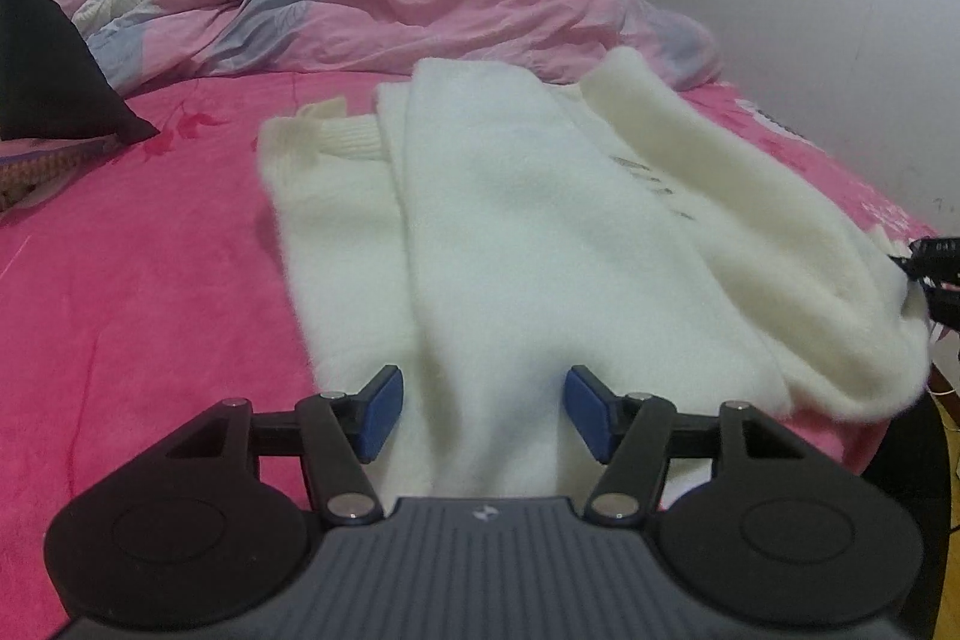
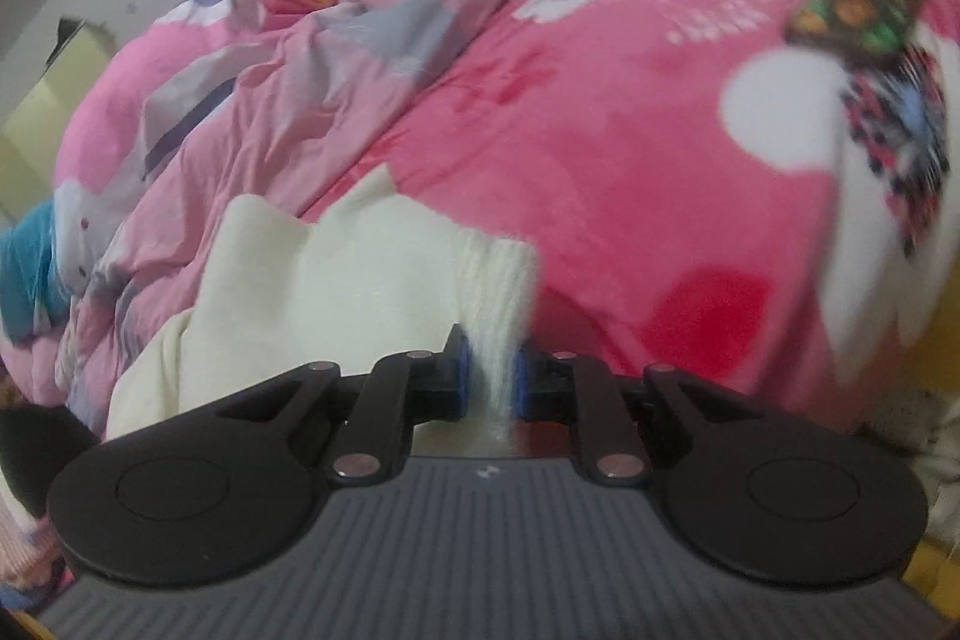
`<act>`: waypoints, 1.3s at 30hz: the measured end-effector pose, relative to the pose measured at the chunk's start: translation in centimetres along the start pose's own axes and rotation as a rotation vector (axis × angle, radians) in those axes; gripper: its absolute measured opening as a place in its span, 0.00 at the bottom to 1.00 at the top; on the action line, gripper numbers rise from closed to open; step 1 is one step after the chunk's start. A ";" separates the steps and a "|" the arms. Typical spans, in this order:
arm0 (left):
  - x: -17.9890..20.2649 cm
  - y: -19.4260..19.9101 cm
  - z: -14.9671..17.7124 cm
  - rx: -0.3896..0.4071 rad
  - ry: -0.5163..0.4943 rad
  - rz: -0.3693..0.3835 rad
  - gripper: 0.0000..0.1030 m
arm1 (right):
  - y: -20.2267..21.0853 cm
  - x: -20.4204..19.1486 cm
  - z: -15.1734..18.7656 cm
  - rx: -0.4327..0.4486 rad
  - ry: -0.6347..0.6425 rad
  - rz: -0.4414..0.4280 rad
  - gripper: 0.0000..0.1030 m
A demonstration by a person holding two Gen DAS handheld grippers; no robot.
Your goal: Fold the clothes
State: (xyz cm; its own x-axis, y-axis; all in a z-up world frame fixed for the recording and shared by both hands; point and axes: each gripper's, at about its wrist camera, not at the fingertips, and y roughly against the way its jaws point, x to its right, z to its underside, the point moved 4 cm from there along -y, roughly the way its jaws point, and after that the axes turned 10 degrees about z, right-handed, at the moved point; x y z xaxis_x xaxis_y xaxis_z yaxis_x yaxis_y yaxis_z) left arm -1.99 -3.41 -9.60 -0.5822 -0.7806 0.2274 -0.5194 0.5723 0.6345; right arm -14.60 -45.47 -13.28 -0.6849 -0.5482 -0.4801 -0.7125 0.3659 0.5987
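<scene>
The left gripper (image 1: 480,415) is hovering wide open, holding nothing, right over the near end of the white sweater (image 1: 528,232). The sweater is stretching lengthwise away across the pink bed (image 1: 132,250). The right gripper (image 2: 491,379) is pinching its right-hand edge, so that side's already in hand.

L gripper (image 1: 482,409) low and level, jaws spread wide, blue pads (image 1: 380,412) apart, nothing clamped between. R gripper (image 2: 491,376) jaws nearly closed, blue pads (image 2: 461,370) pinching a strip of white knit; its view is tilted and motion-blurred.
</scene>
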 end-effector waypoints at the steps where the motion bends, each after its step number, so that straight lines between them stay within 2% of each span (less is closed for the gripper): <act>1: 0.0 -0.1 0.0 0.000 0.000 0.000 0.60 | 0.1 0.0 0.2 0.004 -0.011 -0.005 0.12; 6: -0.1 -0.4 0.0 0.011 -0.001 0.009 0.60 | 1.4 0.5 -0.3 0.030 -0.055 0.011 0.22; 8: -0.2 -0.6 0.0 0.017 0.006 0.017 0.61 | 2.9 0.7 -0.8 0.075 -0.051 0.040 0.31; 11: -0.4 -0.7 0.1 0.030 0.015 0.032 0.62 | 5.1 0.6 -1.5 0.171 -0.045 0.067 0.37; 14: -0.6 -0.6 0.4 0.043 0.022 0.042 0.63 | 6.4 -1.6 -1.6 0.221 -0.017 0.011 0.40; 18: -0.9 -0.6 0.8 0.060 0.032 0.052 0.64 | 5.2 -9.2 0.7 0.141 0.138 -0.179 0.40; 22: -1.0 -0.4 1.0 0.068 0.041 0.054 0.64 | 2.3 -18.6 5.0 0.002 0.345 -0.358 0.40; 27: -1.1 -0.2 1.4 0.071 0.025 0.047 0.65 | -2.8 -26.6 6.8 -0.052 0.503 -0.416 0.39; 29: -1.2 -0.1 1.6 0.077 0.014 0.048 0.68 | -4.4 -28.7 6.3 -0.037 0.526 -0.414 0.39; 33: -1.6 -0.1 1.9 0.083 0.010 0.060 0.71 | -6.8 -31.3 5.5 0.005 0.565 -0.402 0.37; 36: -1.8 -0.3 1.8 0.083 0.009 0.066 0.73 | -9.1 -32.5 5.1 0.002 0.591 -0.396 0.36; 39: -1.8 -0.3 1.9 0.084 0.004 0.068 0.75 | -10.8 -33.1 5.6 -0.027 0.619 -0.403 0.28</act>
State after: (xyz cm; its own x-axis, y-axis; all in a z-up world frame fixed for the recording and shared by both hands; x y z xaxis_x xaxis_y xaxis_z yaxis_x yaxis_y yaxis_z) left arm -1.91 -1.69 -11.58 -0.6154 -0.7403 0.2707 -0.5294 0.6427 0.5538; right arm 14.92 -27.06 -7.45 -0.1533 -0.9631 -0.2213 -0.8811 0.0319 0.4718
